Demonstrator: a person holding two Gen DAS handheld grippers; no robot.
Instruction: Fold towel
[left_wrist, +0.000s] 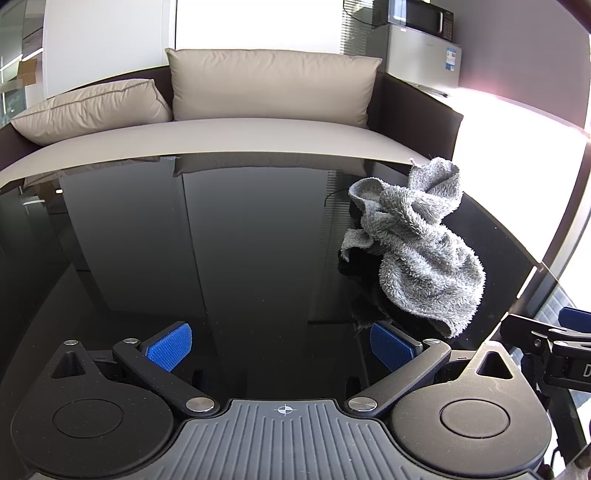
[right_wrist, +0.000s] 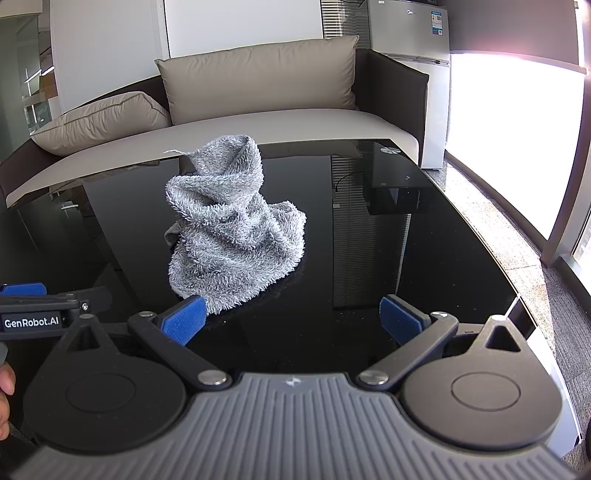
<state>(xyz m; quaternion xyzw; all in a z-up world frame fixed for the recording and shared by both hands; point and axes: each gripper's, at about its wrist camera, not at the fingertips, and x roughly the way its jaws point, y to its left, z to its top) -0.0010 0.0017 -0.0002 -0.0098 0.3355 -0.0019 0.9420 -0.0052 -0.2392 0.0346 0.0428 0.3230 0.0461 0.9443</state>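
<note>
A grey fluffy towel (left_wrist: 417, 240) lies crumpled in a heap on the glossy black table (left_wrist: 221, 240). In the left wrist view it sits ahead and to the right of my left gripper (left_wrist: 279, 347), which is open and empty, its blue pads wide apart. In the right wrist view the towel (right_wrist: 232, 225) is ahead and left of centre. My right gripper (right_wrist: 291, 319) is open and empty, its left pad (right_wrist: 184, 319) close to the towel's near edge. The left gripper's side (right_wrist: 37, 314) shows at the left edge of that view.
A beige sofa (left_wrist: 258, 136) with cushions stands behind the table's far edge. A white fridge (right_wrist: 424, 74) with a microwave (left_wrist: 428, 16) on top stands at the back right. The table's right edge (right_wrist: 513, 291) drops to a carpeted floor by a bright window.
</note>
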